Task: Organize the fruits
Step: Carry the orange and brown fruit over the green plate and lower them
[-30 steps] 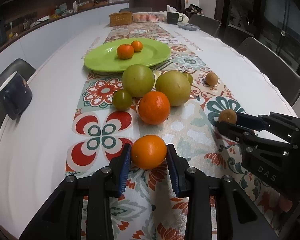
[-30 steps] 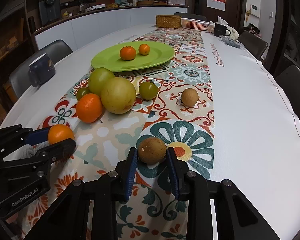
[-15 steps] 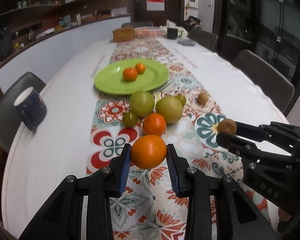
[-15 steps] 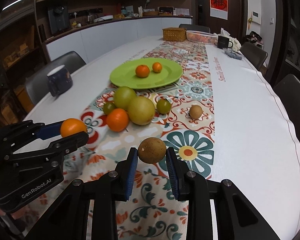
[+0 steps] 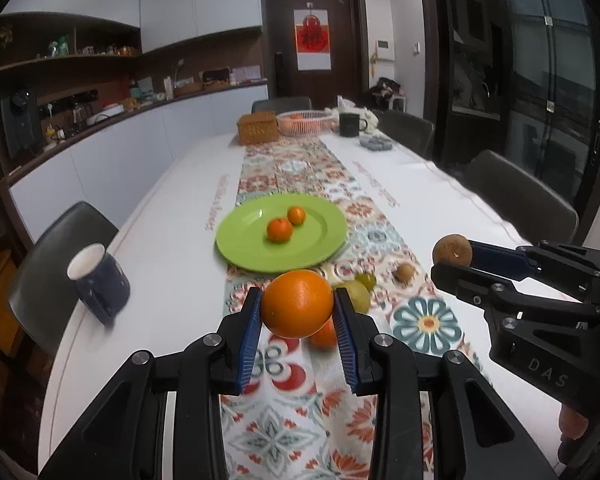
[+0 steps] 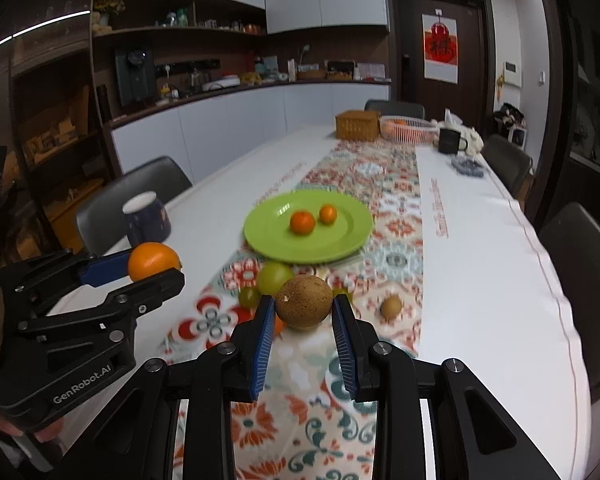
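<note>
My left gripper point(image 5: 296, 312) is shut on an orange point(image 5: 297, 304) and holds it well above the table; it also shows in the right wrist view point(image 6: 154, 260). My right gripper point(image 6: 303, 312) is shut on a brown round fruit point(image 6: 304, 300), also lifted; it shows in the left wrist view point(image 5: 452, 250). A green plate point(image 5: 320, 240) with two small oranges point(image 5: 280, 230) lies ahead on the patterned runner. More fruits lie before the plate: a green one point(image 6: 274, 278), a small green one point(image 6: 249, 297), a small brown one point(image 6: 391, 306).
A dark blue mug point(image 5: 98, 280) stands at the table's left edge. A wicker box point(image 5: 258, 128), a white basket point(image 5: 306, 122) and a black mug point(image 5: 350, 124) stand at the far end. Chairs point(image 5: 520, 200) line both sides.
Both grippers have risen high above the table with their fruits held, so the plate and loose fruits now look lower and farther off.
</note>
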A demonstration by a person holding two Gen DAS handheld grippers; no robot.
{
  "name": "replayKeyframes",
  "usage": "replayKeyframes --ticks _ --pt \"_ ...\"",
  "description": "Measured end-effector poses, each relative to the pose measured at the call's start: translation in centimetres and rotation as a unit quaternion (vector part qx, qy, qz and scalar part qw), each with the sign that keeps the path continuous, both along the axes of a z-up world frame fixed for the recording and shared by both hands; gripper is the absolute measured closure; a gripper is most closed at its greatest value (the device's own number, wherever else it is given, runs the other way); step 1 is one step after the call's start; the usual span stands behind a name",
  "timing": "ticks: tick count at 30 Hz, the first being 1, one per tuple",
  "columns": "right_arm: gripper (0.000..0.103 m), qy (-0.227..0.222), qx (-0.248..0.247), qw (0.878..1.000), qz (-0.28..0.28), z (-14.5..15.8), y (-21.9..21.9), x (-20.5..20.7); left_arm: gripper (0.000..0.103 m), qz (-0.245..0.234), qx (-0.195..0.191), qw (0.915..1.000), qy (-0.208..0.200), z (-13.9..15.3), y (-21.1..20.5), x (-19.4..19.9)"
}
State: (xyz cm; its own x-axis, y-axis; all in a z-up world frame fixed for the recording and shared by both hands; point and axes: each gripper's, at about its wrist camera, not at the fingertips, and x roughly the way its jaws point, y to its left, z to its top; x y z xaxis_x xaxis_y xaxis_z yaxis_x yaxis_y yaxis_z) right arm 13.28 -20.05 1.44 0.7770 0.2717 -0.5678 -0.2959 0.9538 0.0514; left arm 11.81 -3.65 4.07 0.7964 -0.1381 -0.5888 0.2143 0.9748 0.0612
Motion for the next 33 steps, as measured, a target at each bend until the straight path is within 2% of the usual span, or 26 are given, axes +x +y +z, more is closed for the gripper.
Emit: replayKeyframes --ticks 8,16,24,33 --pt "0.073 -0.030 -0.001 1.000 0.003 3.1 0.8 3.5 0.068 0.008 -0.003 0.9998 -0.017 2.1 0.7 3.2" --pt "0.073 -0.028 0.001 1.000 0.014 4.9 2.2 8.5 0.068 0.017 -0.019 0.9996 -0.009 3.3 1.8 8.3" --pt "0.073 0.003 -0.007 1.000 0.022 3.7 3.2 14.1 0.068 0.025 -0.012 0.9996 0.010 2.7 2.5 13.6" --pt "0.073 0.044 -0.011 0.999 0.020 0.8 3.9 20.2 0.068 0.032 -0.017 0.9976 0.060 -0.9 3.5 20.4"
